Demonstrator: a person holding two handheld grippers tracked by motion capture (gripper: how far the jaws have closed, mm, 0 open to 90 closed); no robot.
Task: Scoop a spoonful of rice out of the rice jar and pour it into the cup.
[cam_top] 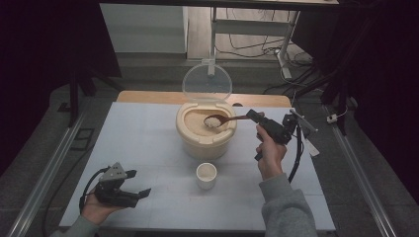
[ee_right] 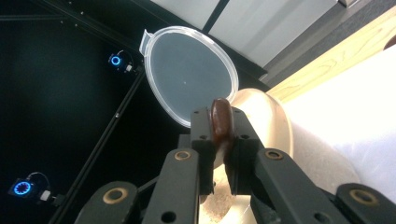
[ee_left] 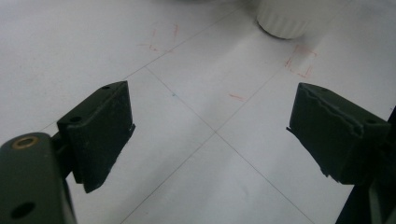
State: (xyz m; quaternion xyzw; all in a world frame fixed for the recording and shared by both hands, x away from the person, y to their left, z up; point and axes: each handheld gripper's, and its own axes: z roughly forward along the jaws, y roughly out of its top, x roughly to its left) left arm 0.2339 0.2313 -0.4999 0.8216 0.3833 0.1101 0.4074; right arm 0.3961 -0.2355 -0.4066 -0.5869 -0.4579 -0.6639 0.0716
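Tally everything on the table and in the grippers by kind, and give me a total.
Grippers: 2, left gripper open, right gripper shut on the spoon
Spoons: 1, brown wooden spoon loaded with rice
Buckets: 1, cream rice bucket with its clear lid raised
Cups: 1, small white cup
Total: 5

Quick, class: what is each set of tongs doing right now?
Left tongs: open, holding nothing, low over the table.
Right tongs: shut on the wooden spoon, rice heaped in its bowl.

Pale table (cam_top: 148, 148) with thin grid lines, faint red marks (ee_left: 301, 60), floor cables (cam_top: 257, 47)
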